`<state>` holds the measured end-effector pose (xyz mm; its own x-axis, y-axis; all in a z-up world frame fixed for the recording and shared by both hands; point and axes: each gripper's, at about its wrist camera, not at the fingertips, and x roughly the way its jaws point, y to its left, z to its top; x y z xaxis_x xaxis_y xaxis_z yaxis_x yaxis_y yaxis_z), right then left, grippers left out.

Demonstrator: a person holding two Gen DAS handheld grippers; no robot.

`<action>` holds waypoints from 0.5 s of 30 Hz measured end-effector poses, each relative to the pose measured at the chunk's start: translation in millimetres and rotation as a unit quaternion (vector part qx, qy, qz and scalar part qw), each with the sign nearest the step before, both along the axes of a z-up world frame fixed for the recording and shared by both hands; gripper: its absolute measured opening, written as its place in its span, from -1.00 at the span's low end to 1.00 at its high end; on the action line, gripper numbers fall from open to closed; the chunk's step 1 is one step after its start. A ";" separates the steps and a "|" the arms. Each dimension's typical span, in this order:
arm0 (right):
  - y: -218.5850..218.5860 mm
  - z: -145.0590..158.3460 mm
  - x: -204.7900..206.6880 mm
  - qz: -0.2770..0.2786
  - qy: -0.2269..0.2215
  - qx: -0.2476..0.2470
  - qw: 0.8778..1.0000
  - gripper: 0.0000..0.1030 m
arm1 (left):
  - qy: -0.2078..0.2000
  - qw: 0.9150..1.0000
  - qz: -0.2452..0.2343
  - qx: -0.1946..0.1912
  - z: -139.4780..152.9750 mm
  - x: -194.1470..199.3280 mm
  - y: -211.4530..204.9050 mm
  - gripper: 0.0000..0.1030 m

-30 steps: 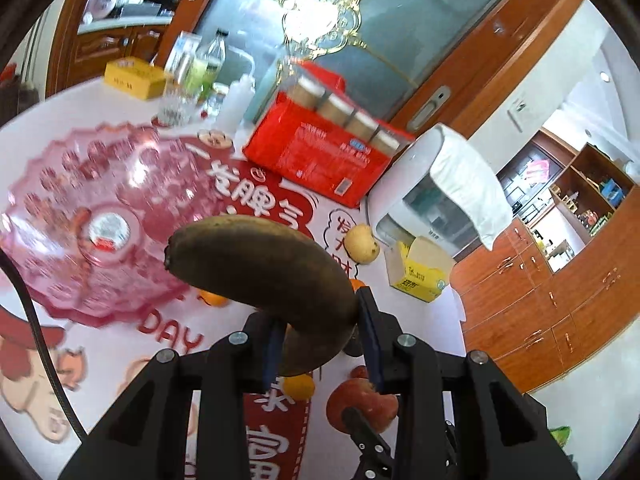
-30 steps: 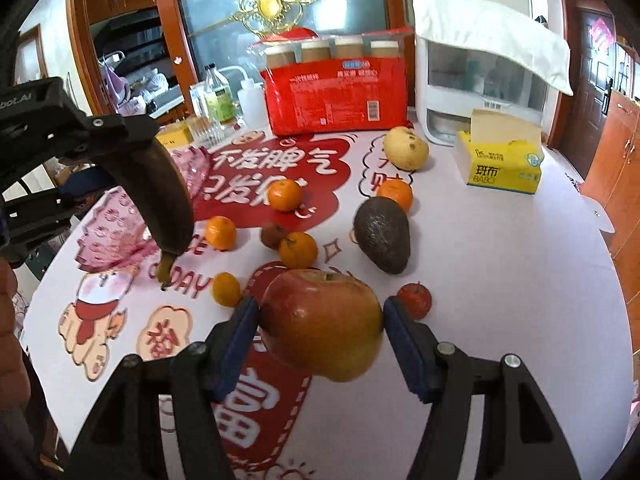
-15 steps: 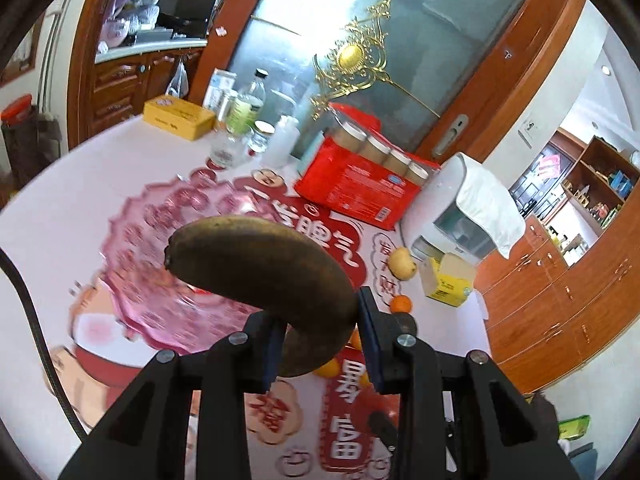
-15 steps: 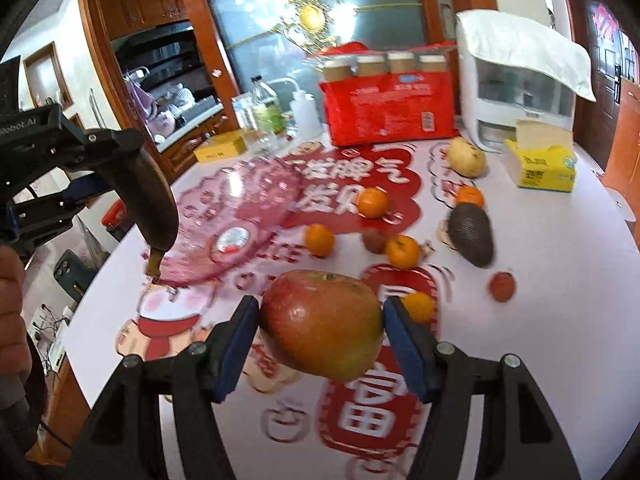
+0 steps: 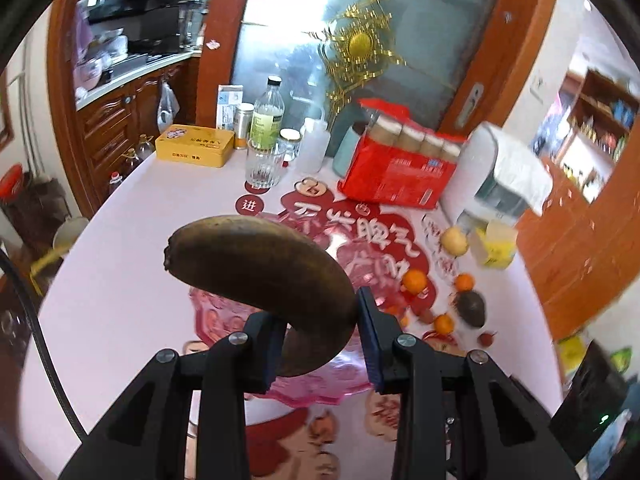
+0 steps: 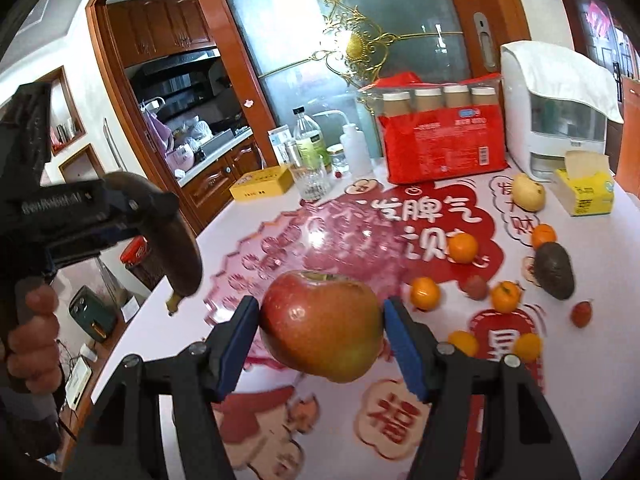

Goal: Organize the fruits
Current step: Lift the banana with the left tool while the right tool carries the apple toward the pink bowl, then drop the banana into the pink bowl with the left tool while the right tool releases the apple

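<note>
Overripe banana (image 5: 256, 264) and apple (image 6: 320, 326) both clamped in jaws over the pink dish (image 6: 320, 248).
Banana's soft, so grip mid-body gently; apple's firm but slick.

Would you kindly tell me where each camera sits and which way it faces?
Left wrist: on the left gripper, looking down past its banana at the pink bowl.
Right wrist: on the right gripper, past its apple; left hand visible.
Shared: banana, bowl, avocado, red package.
</note>
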<state>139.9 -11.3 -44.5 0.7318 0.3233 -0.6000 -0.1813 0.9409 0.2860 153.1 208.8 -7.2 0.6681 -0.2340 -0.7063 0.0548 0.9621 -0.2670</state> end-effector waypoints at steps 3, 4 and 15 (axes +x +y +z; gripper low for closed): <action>17.8 -6.6 7.8 -0.007 0.004 -0.002 1.000 0.25 | 0.021 0.999 -0.027 0.010 -11.4 15.6 8.0 -0.37; 23.1 -9.8 10.6 -0.011 0.008 0.000 1.000 0.25 | 0.030 0.999 -0.036 0.015 -17.0 21.0 10.0 -0.37; 50.9 -44.1 40.0 -0.076 0.056 -0.014 0.995 0.26 | 0.127 0.986 -0.101 0.032 -82.5 67.9 9.6 -0.35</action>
